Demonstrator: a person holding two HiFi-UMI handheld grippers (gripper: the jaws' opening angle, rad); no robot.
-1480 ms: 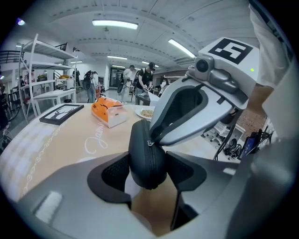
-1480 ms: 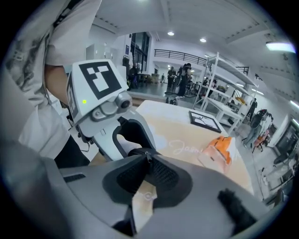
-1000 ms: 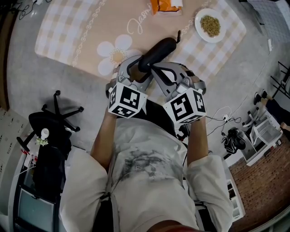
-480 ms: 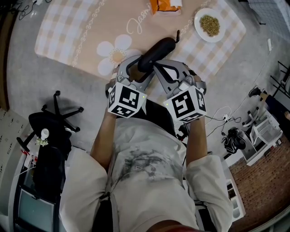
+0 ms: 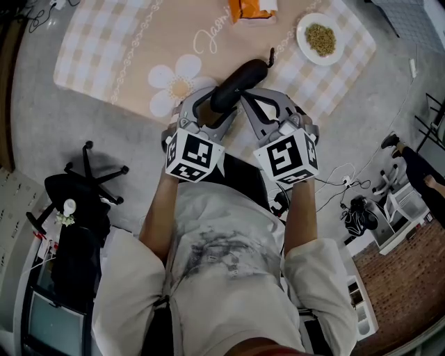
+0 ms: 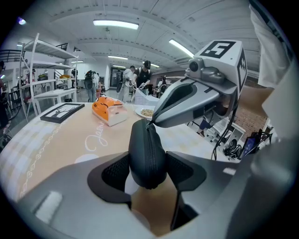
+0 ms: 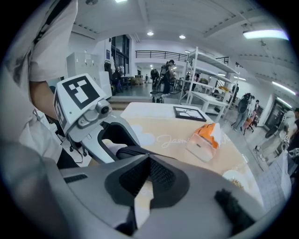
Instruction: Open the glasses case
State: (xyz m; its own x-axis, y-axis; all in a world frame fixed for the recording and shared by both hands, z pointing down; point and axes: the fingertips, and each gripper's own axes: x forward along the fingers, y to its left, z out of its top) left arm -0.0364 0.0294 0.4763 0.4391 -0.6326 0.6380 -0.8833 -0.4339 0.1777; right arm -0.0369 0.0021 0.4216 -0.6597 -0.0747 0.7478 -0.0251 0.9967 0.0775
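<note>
A black zippered glasses case (image 5: 236,81) is held off the table, above the near edge of the peach tablecloth (image 5: 132,42). My left gripper (image 5: 207,106) is shut on its near end; in the left gripper view the case (image 6: 147,154) stands between both pads, zipper seam facing me. My right gripper (image 5: 245,99) is shut, and its tips meet the zipper line at the top of the case (image 6: 152,123). The pull itself is hidden between them. In the right gripper view the case (image 7: 127,150) lies just behind the shut jaws. The case looks shut.
An orange tissue pack (image 5: 254,8) and a white plate of grains (image 5: 321,39) sit at the table's far side. A black framed picture (image 6: 63,112) lies at the far left. A black office chair (image 5: 83,186) stands on the floor to my left.
My right gripper has shifted slightly right and away along the case. The left gripper and the case have hardly moved.
</note>
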